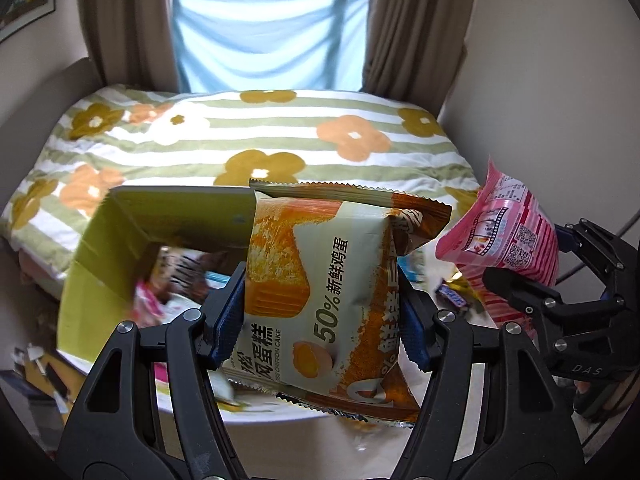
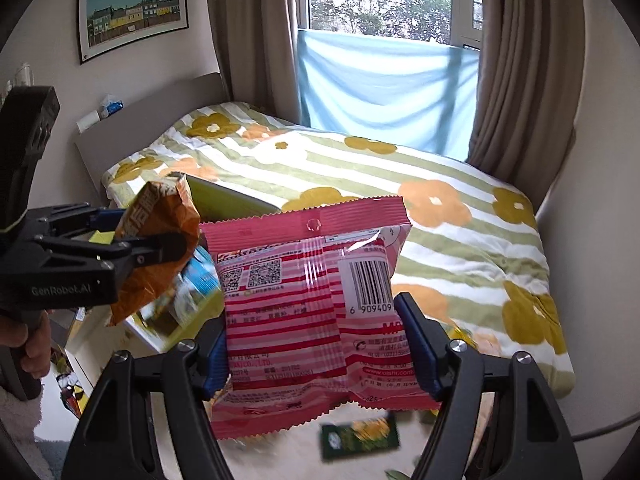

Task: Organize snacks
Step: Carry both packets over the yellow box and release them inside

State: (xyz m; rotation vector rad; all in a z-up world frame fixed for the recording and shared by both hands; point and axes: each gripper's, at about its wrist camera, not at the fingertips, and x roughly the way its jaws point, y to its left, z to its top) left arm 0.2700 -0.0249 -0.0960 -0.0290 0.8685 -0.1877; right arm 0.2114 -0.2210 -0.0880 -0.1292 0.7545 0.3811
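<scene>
Holding one packet apiece, both grippers sit above the work surface: the left gripper point(image 1: 324, 312) is clamped on the orange chiffon cake packet point(image 1: 320, 280) just beside the yellow-green box point(image 1: 120, 248), and the right gripper point(image 2: 320, 344) is clamped on the pink striped snack bag point(image 2: 312, 304). Several packets already lie inside the box, so sorting looks partly done; loose items remain, including a dark green packet point(image 2: 360, 436) and a small candy bar point(image 1: 452, 296), besides the two in hand

Orange-and-cream cake packet point(image 1: 320, 280), pink-striped snack bag point(image 2: 316, 304), yellow-green box point(image 1: 132, 236) beside it, green-striped floral bedspread point(image 1: 248, 140) behind.
</scene>
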